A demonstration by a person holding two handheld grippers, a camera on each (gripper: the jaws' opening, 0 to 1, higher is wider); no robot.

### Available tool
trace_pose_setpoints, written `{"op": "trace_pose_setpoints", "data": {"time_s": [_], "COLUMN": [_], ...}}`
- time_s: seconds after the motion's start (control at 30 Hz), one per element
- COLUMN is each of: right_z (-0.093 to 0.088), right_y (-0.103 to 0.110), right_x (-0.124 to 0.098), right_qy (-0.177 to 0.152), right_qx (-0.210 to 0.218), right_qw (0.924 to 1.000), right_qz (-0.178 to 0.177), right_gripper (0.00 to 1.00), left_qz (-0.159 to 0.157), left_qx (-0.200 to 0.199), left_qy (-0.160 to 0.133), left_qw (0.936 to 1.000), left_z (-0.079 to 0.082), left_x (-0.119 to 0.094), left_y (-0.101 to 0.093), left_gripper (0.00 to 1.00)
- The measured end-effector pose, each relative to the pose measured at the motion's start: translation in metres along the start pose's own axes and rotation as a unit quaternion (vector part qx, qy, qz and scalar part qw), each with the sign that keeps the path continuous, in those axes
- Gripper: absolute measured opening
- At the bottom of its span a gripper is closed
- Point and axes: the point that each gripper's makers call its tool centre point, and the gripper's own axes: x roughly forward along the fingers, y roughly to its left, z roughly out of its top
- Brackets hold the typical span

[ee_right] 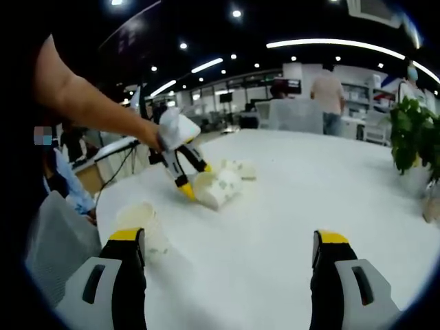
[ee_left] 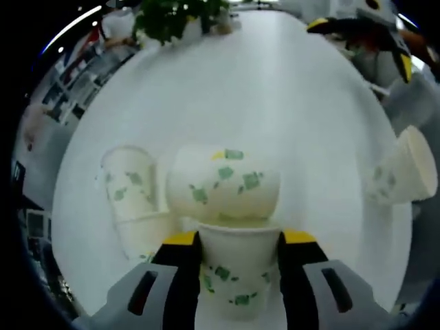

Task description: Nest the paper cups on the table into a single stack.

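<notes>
The left tool (ee_left: pixel 239 256) is closed on a paper cup (ee_left: pixel 237 271) held between its two jaws, mouth forward, pressing toward a second cup (ee_left: pixel 223 184) that lies on its side just ahead; a third cup (ee_left: pixel 130 189) stands or leans just to that one's left, touching or nearly so, and I cannot tell which. A fourth cup (ee_left: pixel 405 172) lies tipped near the surface's (ee_left: pixel 275 103) right edge in the left gripper view. The right tool (ee_right: pixel 230 265) hangs wide and empty over bare surface, with one cup (ee_right: pixel 141 220) just beside its left jaw near the surface's near edge. In the right gripper view the left tool (ee_right: pixel 184 180) shows holding its cup (ee_right: pixel 216 187) low over the surface. The risk, as I judge it, is that the lying cup rolls or skids away when pushed, since nothing braces it, or that the thin rim buckles if the mouths meet off-axis. The cups near the edges could be knocked off by a careless sweep. The middle of the surface is open toward the plant (ee_left: pixel 175 17) at the far end, leaving good room to work.
</notes>
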Motion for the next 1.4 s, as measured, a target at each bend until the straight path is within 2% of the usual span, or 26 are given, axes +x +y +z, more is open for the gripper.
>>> {"op": "trace_pose_setpoints", "data": {"time_s": [0.27,0.5,0.67,0.9,1.07,1.17,1.4], "right_z": [0.000,0.000,0.004,0.007,0.008,0.010,0.013], "right_y": [0.002,0.003,0.004,0.008,0.011,0.011,0.009], "right_x": [0.000,-0.001,-0.002,-0.002,-0.002,-0.003,-0.005], "right_qy": [-0.001,0.001,-0.001,-0.002,-0.003,-0.004,-0.007], "right_qx": [0.001,-0.001,-0.004,-0.007,-0.009,-0.010,-0.010], "right_qw": [1.0000,1.0000,1.0000,1.0000,0.9999,0.9999,0.9999], "right_qz": [0.002,0.002,0.003,0.005,0.005,0.005,0.003], "right_gripper": [1.00,1.00,1.00,1.00,1.00,1.00,1.00], "left_qz": [0.003,0.010,0.022,0.041,0.061,0.074,0.109], "left_qx": [-0.016,-0.029,-0.060,-0.091,-0.116,-0.136,-0.185], "left_qy": [-0.014,-0.046,-0.084,-0.114,-0.142,-0.167,-0.233], "left_qw": [0.9998,0.9985,0.9944,0.9884,0.9811,0.9737,0.9485], "left_z": [0.002,0.005,0.010,0.010,0.010,0.014,0.024], "left_x": [-0.006,-0.015,-0.027,-0.038,-0.049,-0.058,-0.083], "left_y": [-0.005,-0.004,0.002,0.010,0.017,0.024,0.050], "left_gripper": [0.41,0.39,0.38,0.38,0.37,0.37,0.36]}}
